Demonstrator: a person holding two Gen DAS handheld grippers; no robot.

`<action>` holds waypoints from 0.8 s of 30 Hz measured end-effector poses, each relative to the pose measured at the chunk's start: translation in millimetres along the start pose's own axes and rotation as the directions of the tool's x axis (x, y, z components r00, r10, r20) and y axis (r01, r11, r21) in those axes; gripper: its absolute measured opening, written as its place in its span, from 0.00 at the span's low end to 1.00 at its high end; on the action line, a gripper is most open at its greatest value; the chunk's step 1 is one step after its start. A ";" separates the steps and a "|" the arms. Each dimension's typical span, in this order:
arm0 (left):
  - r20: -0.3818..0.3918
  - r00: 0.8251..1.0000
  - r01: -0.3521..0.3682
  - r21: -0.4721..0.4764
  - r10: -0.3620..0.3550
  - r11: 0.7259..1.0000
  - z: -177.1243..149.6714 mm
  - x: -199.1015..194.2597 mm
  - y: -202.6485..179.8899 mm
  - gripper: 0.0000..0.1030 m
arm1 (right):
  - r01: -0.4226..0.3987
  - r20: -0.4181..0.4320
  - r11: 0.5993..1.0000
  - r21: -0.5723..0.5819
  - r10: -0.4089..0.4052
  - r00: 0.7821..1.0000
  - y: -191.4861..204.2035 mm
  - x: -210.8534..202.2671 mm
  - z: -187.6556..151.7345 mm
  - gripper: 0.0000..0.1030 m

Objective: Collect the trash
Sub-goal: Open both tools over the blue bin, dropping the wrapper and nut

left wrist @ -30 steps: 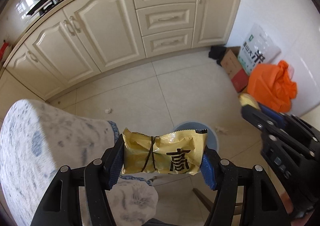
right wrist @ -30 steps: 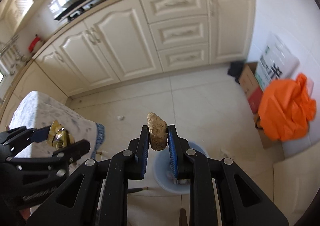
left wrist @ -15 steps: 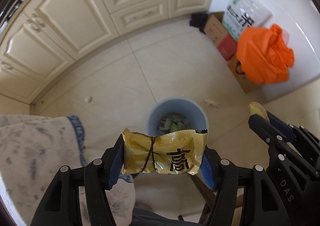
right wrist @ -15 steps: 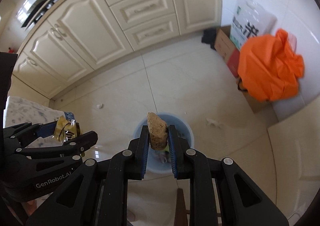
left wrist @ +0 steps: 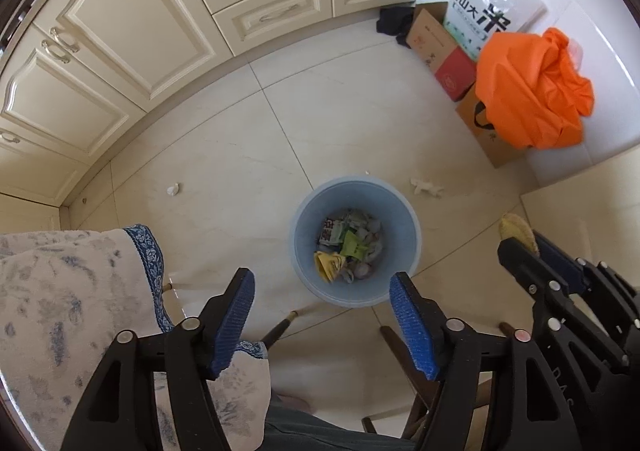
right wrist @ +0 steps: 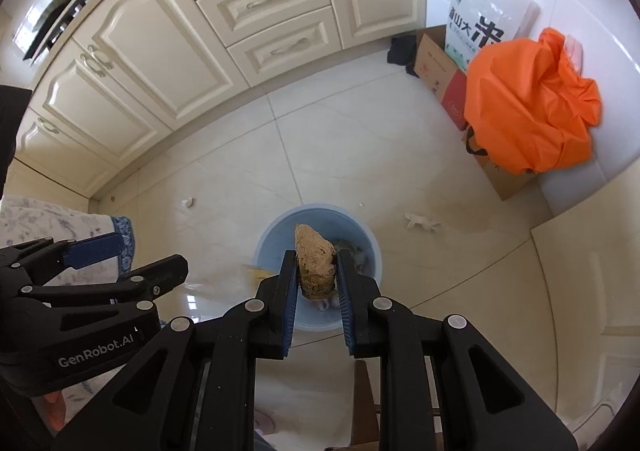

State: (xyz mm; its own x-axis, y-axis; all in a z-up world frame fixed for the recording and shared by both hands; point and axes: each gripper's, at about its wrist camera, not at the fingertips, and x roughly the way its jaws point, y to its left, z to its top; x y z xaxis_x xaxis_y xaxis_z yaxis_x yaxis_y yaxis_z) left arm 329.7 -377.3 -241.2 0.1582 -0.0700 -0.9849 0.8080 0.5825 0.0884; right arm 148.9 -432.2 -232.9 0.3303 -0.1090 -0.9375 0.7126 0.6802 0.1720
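Over the bin (left wrist: 356, 247) the left gripper (left wrist: 322, 315), jaws just opened, is seen empty, a yellow wrapper (left wrist: 329, 265) lying inside the bin; the right gripper (right wrist: 316, 271) is clamped on a brown lump (right wrist: 314, 261), judged next for release above the bin.

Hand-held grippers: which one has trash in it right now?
The right hand-held gripper: shut on a brown lump above the blue bin. The left hand-held gripper has just opened, with nothing between its jaws.

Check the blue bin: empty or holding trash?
Holding trash: wrappers cover the floor of the blue bin, well below its rim.
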 end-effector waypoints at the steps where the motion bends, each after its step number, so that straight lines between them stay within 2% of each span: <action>1: 0.003 1.000 -0.002 -0.003 0.002 1.000 -0.1 -0.7 0.7 0.68 | -0.005 -0.001 1.000 -0.001 0.005 1.000 1.0 0.3 0.1 0.19; 9: 0.014 0.999 -0.037 -0.005 0.037 0.999 -20.4 -10.3 4.3 0.74 | -0.010 -0.016 1.000 -0.025 0.009 1.000 17.1 4.2 2.0 0.19; 17: -0.005 0.997 -0.071 -0.037 0.071 0.997 -22.8 -10.5 14.7 0.74 | -0.031 -0.027 0.999 -0.040 0.030 0.999 33.8 9.5 9.2 0.19; 24: -0.012 0.997 -0.071 -0.087 0.070 0.994 -21.0 -10.0 33.1 0.74 | -0.044 -0.033 0.999 -0.001 0.044 0.998 38.9 13.3 13.6 0.38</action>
State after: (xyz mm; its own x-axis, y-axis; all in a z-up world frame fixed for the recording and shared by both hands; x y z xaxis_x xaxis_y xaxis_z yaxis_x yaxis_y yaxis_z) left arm 342.9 -340.3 -231.5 0.2075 -0.0192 -0.9780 0.7422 0.6544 0.1446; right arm 189.4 -417.1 -234.5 0.3409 -0.0549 -0.9385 0.6965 0.6853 0.2129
